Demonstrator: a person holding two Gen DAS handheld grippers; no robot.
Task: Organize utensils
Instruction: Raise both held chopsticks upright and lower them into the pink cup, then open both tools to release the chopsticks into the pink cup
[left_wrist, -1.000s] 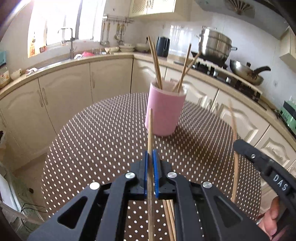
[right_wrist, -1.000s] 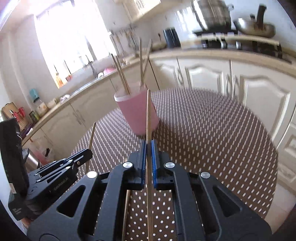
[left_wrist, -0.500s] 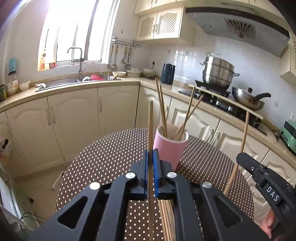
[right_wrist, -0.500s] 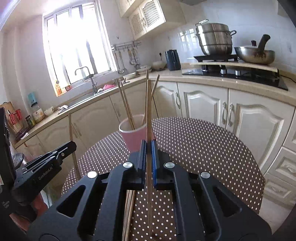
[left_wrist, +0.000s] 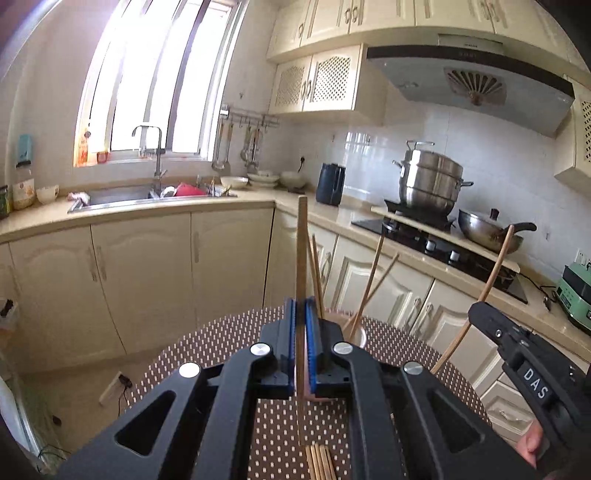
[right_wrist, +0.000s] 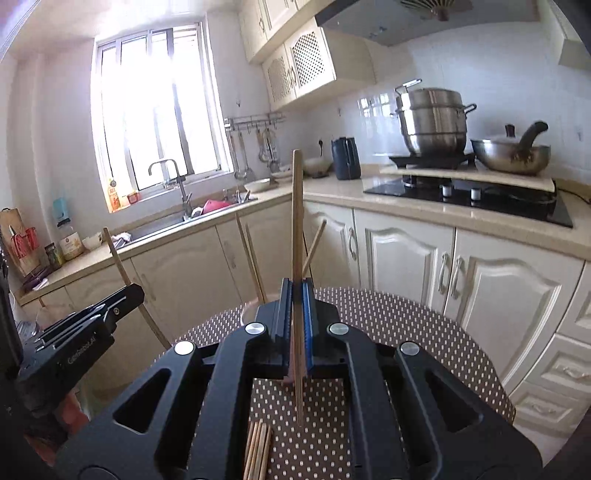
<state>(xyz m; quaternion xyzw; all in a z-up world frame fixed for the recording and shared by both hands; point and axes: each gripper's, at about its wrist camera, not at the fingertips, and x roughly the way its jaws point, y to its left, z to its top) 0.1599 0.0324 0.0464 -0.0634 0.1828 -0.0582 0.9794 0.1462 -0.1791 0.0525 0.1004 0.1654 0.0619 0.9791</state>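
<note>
Kitchen counter (left_wrist: 155, 208): runs across the middle of both views, cream cabinet doors below, a bright window above the sink at upper left.
Stove (right_wrist: 469, 192): right of centre in the right wrist view — a steel steamer pot (right_wrist: 432, 122) and a wok (right_wrist: 509, 155) stand on it.
Table (left_wrist: 221, 343): round, brown cloth with white dots, filling the lower middle of both views.
Pink cup (left_wrist: 356, 332): at the centre of the left wrist view, mostly hidden behind the fingers; only a strip of rim shows, with several chopsticks leaning out of it toward the upper right.
Left gripper (left_wrist: 302, 314): black body across the bottom of its own view, blue pads pressed together on a single chopstick.
Left chopstick (left_wrist: 302, 251): stands nearly upright through the jaws, its top against the cabinets at frame centre, its lower end above the cloth.
Right gripper (right_wrist: 296, 295): same pose in its own view — blue pads pinching one chopstick; it also shows at the right edge of the left wrist view.
Right chopstick (right_wrist: 297, 206): near vertical, its top at the height of the counter edge at frame centre.
Loose chopsticks (right_wrist: 256, 450): a small bundle lying on the table at the bottom centre, just under the gripper bodies.
Hand (left_wrist: 532, 445): a bit of it shows at the lower right of the left wrist view, on the right gripper's handle.
</note>
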